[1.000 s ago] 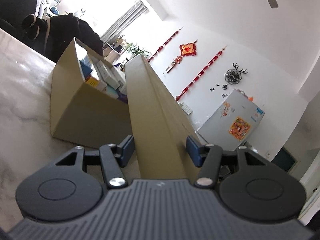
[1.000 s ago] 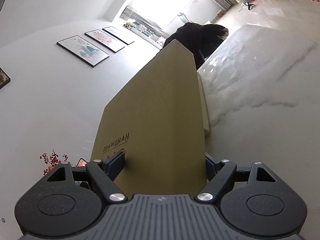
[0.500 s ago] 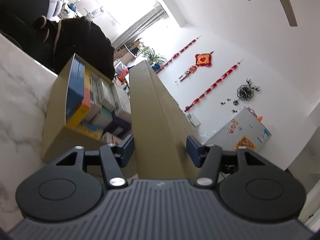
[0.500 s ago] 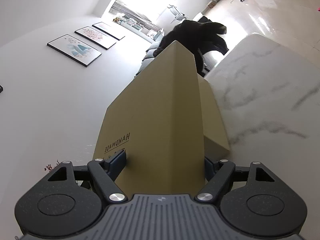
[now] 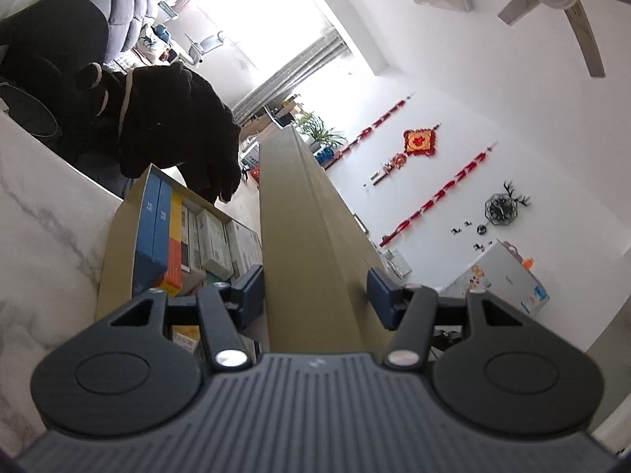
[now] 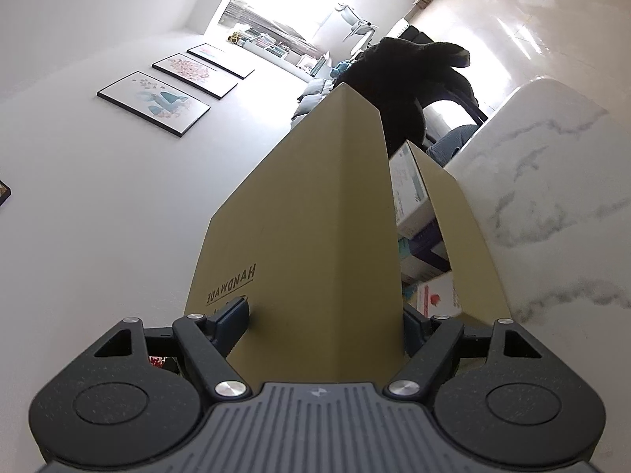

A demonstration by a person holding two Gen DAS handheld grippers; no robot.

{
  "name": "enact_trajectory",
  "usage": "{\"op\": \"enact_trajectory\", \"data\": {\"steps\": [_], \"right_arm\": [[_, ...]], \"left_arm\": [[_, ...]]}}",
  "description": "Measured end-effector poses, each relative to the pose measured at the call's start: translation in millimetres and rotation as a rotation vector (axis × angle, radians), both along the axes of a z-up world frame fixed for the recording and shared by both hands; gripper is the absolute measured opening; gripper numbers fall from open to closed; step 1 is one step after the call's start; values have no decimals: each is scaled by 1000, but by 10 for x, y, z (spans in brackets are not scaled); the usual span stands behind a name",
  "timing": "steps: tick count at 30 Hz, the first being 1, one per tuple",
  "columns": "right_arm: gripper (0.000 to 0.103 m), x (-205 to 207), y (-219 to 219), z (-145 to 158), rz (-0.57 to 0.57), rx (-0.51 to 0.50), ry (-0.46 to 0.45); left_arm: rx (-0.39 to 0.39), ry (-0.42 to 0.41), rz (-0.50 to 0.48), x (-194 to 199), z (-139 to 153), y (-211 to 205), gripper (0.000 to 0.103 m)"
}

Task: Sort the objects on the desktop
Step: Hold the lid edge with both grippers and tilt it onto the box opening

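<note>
Left hand-held gripper [image 5: 315,295] clamps lid [image 5: 303,236], right hand-held gripper [image 6: 325,325] grips lid printed "HANDMADE"

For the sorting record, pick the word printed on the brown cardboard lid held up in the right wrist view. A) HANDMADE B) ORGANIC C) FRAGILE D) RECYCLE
A: the cardboard lid carries the word HANDMADE, seen upside down just ahead of the right hand-held gripper, whose pads press on the lid's sides.
</note>
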State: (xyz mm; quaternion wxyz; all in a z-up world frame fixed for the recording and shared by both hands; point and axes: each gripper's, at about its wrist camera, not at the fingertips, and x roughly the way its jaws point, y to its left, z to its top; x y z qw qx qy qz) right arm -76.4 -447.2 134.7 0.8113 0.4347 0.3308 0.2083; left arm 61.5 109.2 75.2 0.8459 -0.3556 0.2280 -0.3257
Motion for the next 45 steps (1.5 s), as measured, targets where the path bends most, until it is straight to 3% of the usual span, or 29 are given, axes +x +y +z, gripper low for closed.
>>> {"op": "enact_trajectory", "data": {"steps": [7, 24, 35, 45], "right_arm": [[80, 234, 44, 75, 15, -20, 14], [79, 967, 89, -99, 32, -25, 56], [79, 1298, 270, -435, 62, -113, -12], [78, 1591, 335, -636, 42, -208, -38]], "left_arm": [[-14, 17, 24, 152, -10, 0, 54], [-55, 49, 71, 652, -202, 6, 54], [-112, 49, 112, 801, -743, 112, 54], [-108, 60, 147, 927, -921, 99, 55]]}}
